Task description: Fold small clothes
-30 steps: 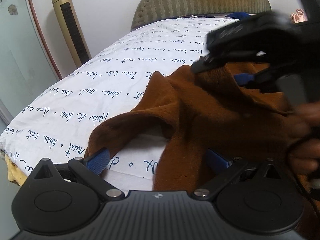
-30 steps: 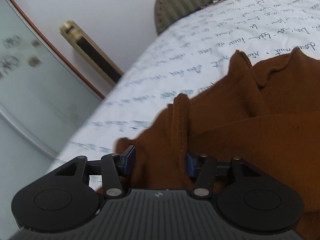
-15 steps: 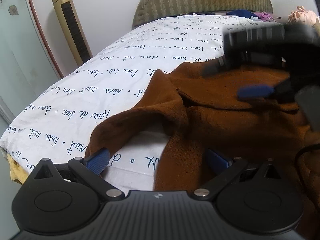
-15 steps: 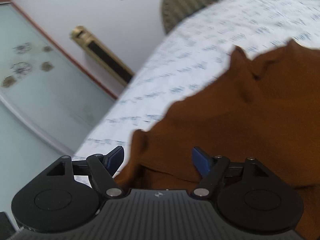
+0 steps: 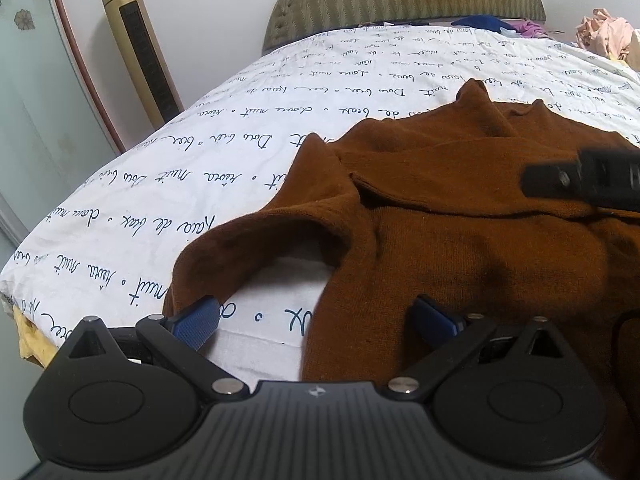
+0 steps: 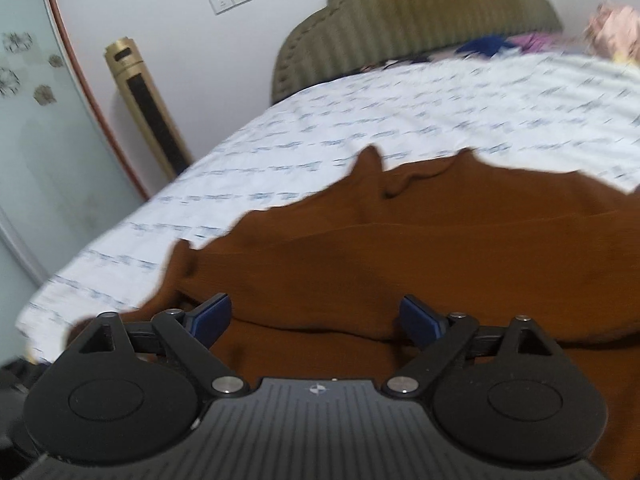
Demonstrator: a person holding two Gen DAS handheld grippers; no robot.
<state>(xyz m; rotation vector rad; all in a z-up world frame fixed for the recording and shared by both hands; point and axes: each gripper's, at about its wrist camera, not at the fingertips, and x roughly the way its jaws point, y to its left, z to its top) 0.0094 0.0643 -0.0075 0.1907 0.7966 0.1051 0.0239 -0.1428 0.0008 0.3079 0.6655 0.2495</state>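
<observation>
A brown knit garment (image 5: 460, 216) lies partly folded on the white bed sheet (image 5: 240, 152) with blue script. A sleeve curves toward the near left. My left gripper (image 5: 316, 320) is open and low at the near hem, its fingers either side of the sleeve end and the body edge. My right gripper (image 6: 316, 316) is open over the brown garment (image 6: 400, 248), holding nothing. Part of the right gripper's body shows at the right edge of the left wrist view (image 5: 592, 180).
A green padded headboard (image 5: 400, 0) stands at the far end of the bed. Loose clothes (image 5: 604, 36) are piled at the far right. A gold tower fan (image 5: 140, 48) and a glass door (image 5: 36, 100) stand on the left. The bed's near-left corner (image 5: 24, 304) drops off.
My right gripper let go of the garment's fold, opened and drew back to the right. The fold now lies flat across the garment. My left gripper stayed put.
</observation>
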